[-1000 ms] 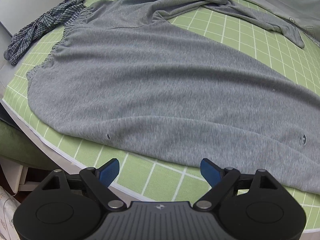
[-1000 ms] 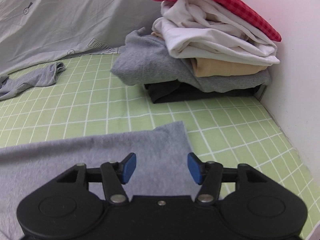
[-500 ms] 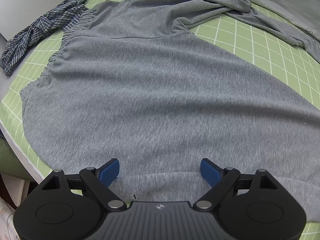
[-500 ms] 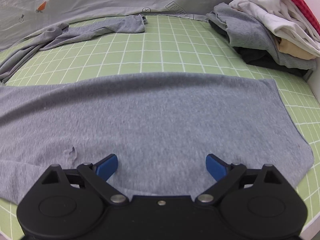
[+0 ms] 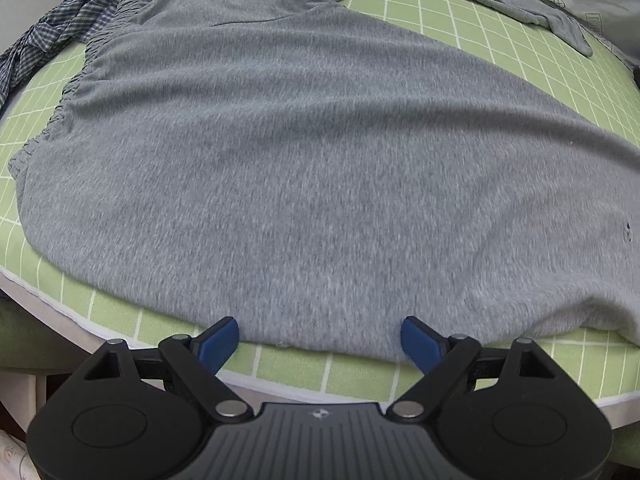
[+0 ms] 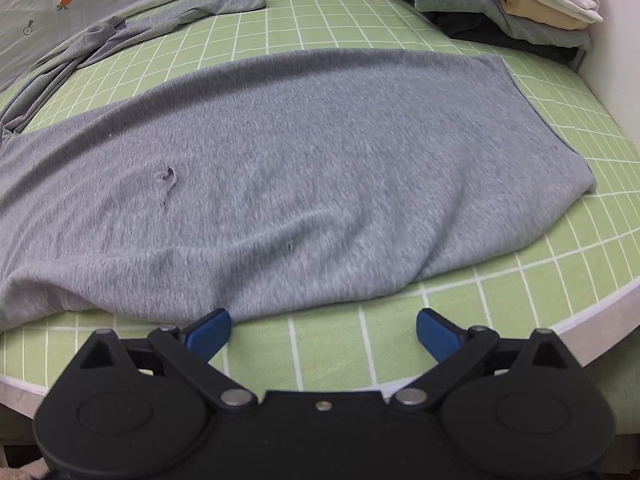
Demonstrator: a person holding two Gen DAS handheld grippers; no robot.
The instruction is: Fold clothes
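Big cloth: I see a big soft grey knit garment lying spread flat on the green mat with white grid lines. It fills the middle of both views.
Near edge: The edge close to me runs along the bottom of each frame, just above my blue pads.
Long part: A thin grey part trails away at the upper left of the right view.
Left tool: My left gripper is at the bottom middle of its view. Its jaws stand wide apart and hold nothing. The cloth edge lies between them.
Right tool: My right gripper has just been opening its jaws. Now they stand wide apart, with only bare mat and a bit of cloth edge between them.
Step now: I think I am getting ready to pinch the near edge with both tools.
How to do it well: I should go down low, so one pad slides under the cloth and one stays on top. I should grab all the layers, not just the top one.
Both together: I should lift both sides at the same time, so the fold stays straight.
Watch out: There are little holes in the cloth. I should not snag them.
Other stuff: A blue checked cloth sits at the upper left. A pile of folded clothes sits at the upper right.
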